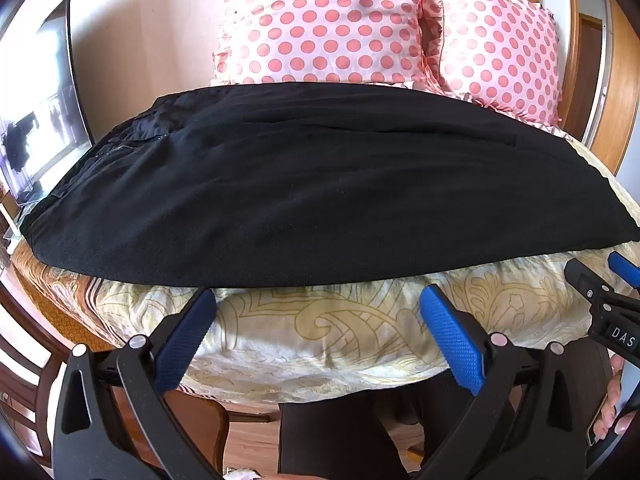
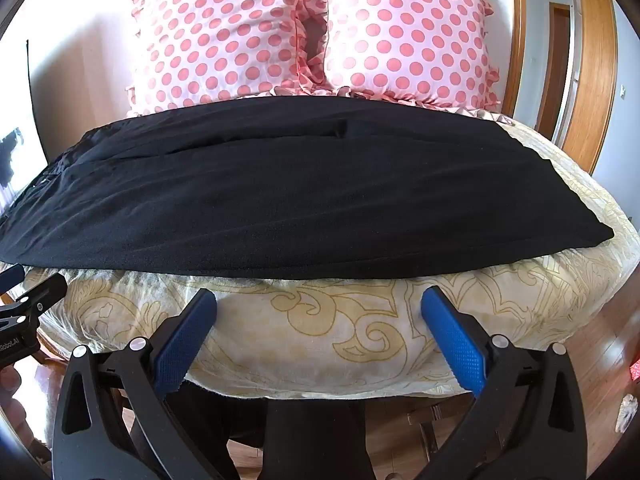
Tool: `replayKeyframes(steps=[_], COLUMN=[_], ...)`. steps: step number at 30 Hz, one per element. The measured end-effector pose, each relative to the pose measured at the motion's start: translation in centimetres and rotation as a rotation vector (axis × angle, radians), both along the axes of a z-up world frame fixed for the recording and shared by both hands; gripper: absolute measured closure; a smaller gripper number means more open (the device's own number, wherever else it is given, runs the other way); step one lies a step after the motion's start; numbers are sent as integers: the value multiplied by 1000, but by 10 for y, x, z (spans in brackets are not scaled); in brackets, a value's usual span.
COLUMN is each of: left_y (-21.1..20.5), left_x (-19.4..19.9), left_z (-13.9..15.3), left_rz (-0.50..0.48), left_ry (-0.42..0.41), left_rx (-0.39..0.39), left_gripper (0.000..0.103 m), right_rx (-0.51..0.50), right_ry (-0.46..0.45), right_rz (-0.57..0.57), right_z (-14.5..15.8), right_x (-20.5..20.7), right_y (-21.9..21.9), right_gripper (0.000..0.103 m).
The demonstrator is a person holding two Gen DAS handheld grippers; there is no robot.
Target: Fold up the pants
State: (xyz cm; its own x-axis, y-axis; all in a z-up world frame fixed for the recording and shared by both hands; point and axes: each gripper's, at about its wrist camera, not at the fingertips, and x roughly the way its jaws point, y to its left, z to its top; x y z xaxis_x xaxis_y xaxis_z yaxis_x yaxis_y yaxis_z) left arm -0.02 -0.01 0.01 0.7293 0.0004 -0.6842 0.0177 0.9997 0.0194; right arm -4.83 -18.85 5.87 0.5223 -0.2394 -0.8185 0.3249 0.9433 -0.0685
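- Pants (image 1: 320, 184), black, lie lengthwise across the bed (image 1: 320, 332), apparently already halved leg on leg; waistband end at left, hems at right, near edge just beyond both grippers.
- Left gripper (image 1: 318, 304): jaws spread wide, holding nothing, short of the near edge.
- Right gripper (image 2: 318, 300): same, jaws apart and empty.
- Risk: pinching only the top layer, so the legs shear apart and the fold goes crooked.
- Risk: fingers snag the patterned bedspread (image 2: 320, 332) with the cloth.
- Risk: uneven lift drags the fabric into the polka-dot pillows (image 2: 312, 32) touching the far edge.
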Motion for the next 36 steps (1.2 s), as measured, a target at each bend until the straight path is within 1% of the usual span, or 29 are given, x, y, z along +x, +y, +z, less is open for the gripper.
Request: replayKeyframes(steps=[20, 31, 32, 36], left_y=[0, -1, 0, 0], left_x=[0, 7, 0, 0], left_z=[0, 1, 0, 0], left_rz=[0, -1, 0, 0], left_ry=[-3, 1, -5, -5], left_rx=[-2, 0, -2, -2], left_gripper=[2, 2, 2, 2], right_rx=[-2, -2, -2, -2], right_ry=[-5, -5, -5, -6], right_rz=[0, 0, 0, 1], right_z=[0, 0, 1, 1], right_x=[-1, -1, -1, -1], right_y=[0, 1, 1, 1], right_gripper=[1, 1, 1, 1])
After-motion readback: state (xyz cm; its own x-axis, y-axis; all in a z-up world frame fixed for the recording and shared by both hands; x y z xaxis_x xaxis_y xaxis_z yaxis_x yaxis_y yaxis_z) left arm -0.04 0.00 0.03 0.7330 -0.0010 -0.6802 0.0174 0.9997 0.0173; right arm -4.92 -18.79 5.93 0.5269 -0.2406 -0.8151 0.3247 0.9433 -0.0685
